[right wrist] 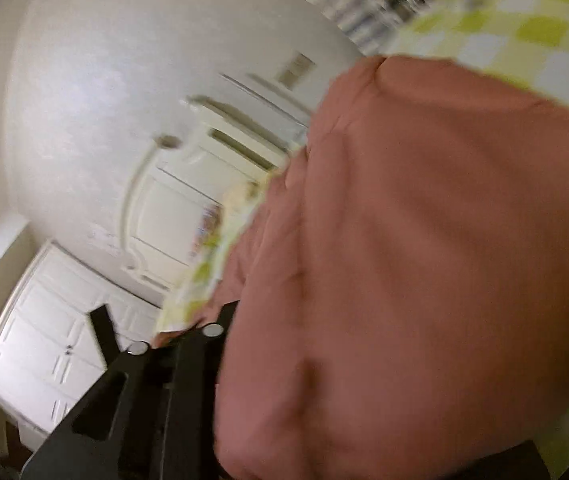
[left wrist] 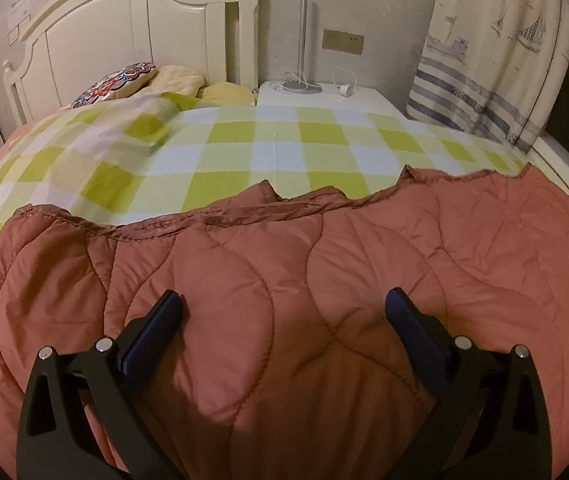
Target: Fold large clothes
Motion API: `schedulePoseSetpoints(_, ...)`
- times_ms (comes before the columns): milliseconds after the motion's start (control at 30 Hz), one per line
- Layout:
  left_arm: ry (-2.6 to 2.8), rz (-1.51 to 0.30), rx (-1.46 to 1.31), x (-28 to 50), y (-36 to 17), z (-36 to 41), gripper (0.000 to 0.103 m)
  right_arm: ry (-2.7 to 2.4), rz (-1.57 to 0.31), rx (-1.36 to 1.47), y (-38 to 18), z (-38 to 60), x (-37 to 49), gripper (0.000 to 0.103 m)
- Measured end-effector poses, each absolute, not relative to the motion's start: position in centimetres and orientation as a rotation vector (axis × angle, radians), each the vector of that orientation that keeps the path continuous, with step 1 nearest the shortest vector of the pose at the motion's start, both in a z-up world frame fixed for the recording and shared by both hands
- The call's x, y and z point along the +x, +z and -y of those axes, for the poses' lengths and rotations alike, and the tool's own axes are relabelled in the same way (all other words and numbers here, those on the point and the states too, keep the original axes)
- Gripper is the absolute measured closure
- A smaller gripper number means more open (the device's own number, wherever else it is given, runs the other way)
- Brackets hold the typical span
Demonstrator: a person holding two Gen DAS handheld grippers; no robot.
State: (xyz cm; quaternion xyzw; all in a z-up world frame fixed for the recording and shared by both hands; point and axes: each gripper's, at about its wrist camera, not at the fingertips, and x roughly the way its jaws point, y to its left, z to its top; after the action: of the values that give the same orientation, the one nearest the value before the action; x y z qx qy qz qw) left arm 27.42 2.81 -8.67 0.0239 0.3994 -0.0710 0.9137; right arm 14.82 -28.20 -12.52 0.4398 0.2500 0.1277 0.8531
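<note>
A large rust-red quilted jacket (left wrist: 284, 272) lies spread across the near part of the bed. My left gripper (left wrist: 284, 308) hovers just over its middle, tilted down. It is open wide, and its blue pads (left wrist: 412, 328) rest apart with only flat fabric beneath. The right wrist view is blurred and rolled sideways. There the jacket (right wrist: 404, 260) bulges up close to the lens and covers one side of my right gripper (right wrist: 164, 312). Its black fingers (right wrist: 102, 328) stand narrow at the jacket's edge, with a fold of red fabric caught between them.
A green-and-white checked cover (left wrist: 244, 148) lies over the bed, with pillows (left wrist: 124, 84) at the white headboard (left wrist: 132, 32). Beyond the bed stand a white nightstand (left wrist: 316, 96) with a lamp and a ship-print curtain (left wrist: 496, 60). White wardrobe doors (right wrist: 48, 344) stand to the side.
</note>
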Motion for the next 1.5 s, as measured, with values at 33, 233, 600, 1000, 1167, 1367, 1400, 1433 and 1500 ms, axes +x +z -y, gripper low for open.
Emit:
schedulePoseSetpoints(33,-0.144,-0.811,0.062,27.2,-8.5,-2.5,0.002,0.292,-0.497,0.888,-11.7,28.6,14.0,0.071)
schedulePoseSetpoints(233,-0.143,-0.689,0.290,24.8,-7.0,4.2,0.002,0.285,-0.353,0.539,-7.4,28.7,7.9,0.071)
schedulePoseSetpoints(600,-0.284,-0.848,0.421,26.4,-8.6,18.0,0.002,0.151,-0.319,0.277,-3.6,31.7,3.3,0.071)
schedulePoseSetpoints(1000,-0.279,-0.689,0.224,17.4,-4.9,10.3,0.002,0.105,-0.315,0.193,-2.7,29.4,3.5,0.071)
schedulePoseSetpoints(1167,-0.299,-0.719,0.315,14.7,-9.6,12.3,0.002,0.126,-0.358,0.168,-2.7,27.0,4.2,0.071)
schedulePoseSetpoints(1367,-0.355,-0.771,0.286,14.9,-8.1,10.4,0.003,0.138,-0.336,-0.006,-1.4,23.1,3.5,0.071)
schedulePoseSetpoints(1400,-0.335,-0.736,0.253,14.5,-7.0,9.0,0.003,0.134,-0.339,-0.017,-1.4,23.0,3.6,0.071)
schedulePoseSetpoints(1433,-0.308,-0.712,0.238,14.4,-6.4,8.1,0.003,0.127,-0.343,-0.022,-1.5,22.9,3.7,0.071)
schedulePoseSetpoints(1500,-0.269,-0.677,0.225,14.3,-5.7,6.1,0.003,0.105,-0.350,-0.028,-1.6,23.0,3.9,0.070)
